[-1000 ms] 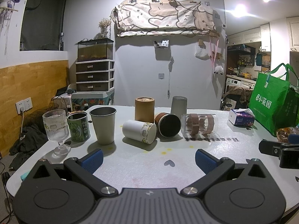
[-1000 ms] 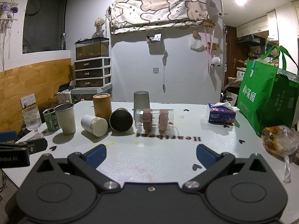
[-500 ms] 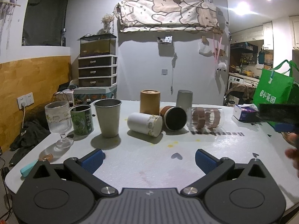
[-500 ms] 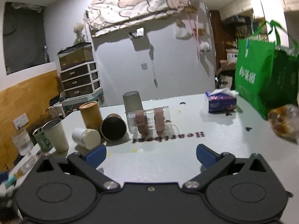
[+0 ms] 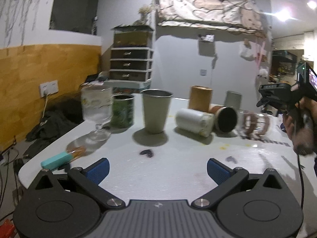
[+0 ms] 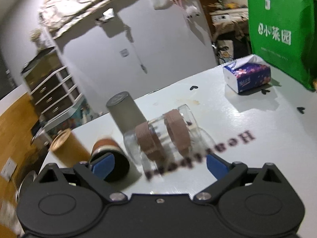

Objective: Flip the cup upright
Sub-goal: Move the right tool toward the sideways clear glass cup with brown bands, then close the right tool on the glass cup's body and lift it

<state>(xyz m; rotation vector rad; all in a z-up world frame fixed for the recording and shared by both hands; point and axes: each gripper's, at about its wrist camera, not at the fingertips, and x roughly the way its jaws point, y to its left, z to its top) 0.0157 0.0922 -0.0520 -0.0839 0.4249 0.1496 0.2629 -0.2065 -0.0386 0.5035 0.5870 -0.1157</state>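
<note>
A clear glass cup with two brown bands lies on its side on the white table; it also shows in the left wrist view. My right gripper is open, tilted, and close above and just short of it. A brown cup with a dark opening and a white cup also lie on their sides. My left gripper is open and empty over the near table. The right gripper's body shows in the left wrist view at the right.
Upright at the left stand a metal cup, a green can and a ribbed glass goblet. A tan canister and an inverted grey cup stand behind. A tissue pack and a green bag sit far right. A teal object lies near the left edge.
My right gripper has moved forward and tilted, closing in on the lying glass cup. My left gripper has shifted left and back. No cup has moved.
</note>
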